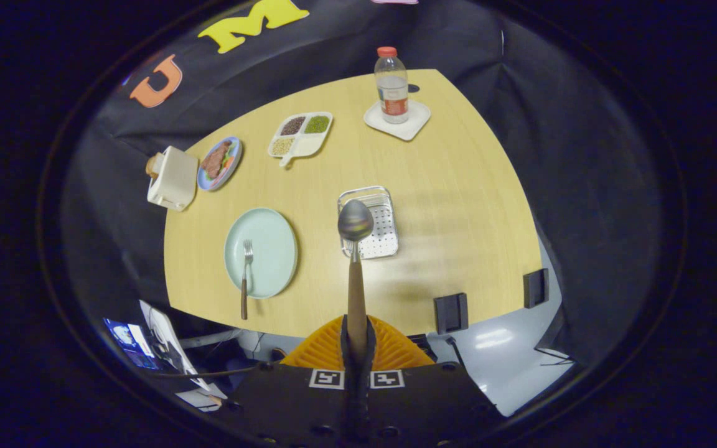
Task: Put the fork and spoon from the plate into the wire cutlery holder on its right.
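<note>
1. Black cloth walls close in a booth around a pale wooden worktop (445, 205), seen from high above; a strip of grey floor (508, 367) shows at its near right side.
2. Taking the wire cutlery holder (376, 231) near the middle of the worktop as the landmark: farthest left of it, at the worktop's left edge, stands a cream toaster (172, 178) with a slice of bread in it.
3. Just beside the toaster, left of and beyond the holder, a blue plate of food (220, 163) lies flat.
4. Left of the holder and apart from it sits the pale green plate (261, 252). The fork (246, 274) lies on it, tines pointing away, its brown handle reaching over the near rim onto the worktop.
5. Beyond the holder and a little left lies a white divided dish (301, 135) with three small heaps of grains or beans.
6. The spoon (355, 249) is gripped by its brown handle between the fingers, gripper (356, 348) closed tight on it. Its metal bowl is held up above the worktop and overlaps the holder's left half; how high above it, I cannot tell.
7. Beyond the holder and slightly right, a clear water bottle (391, 86) with a red cap stands upright on a white square coaster (398, 119).
8. Right of the holder, at the worktop's near edge, two dark clamps (451, 313) grip the board.
</note>
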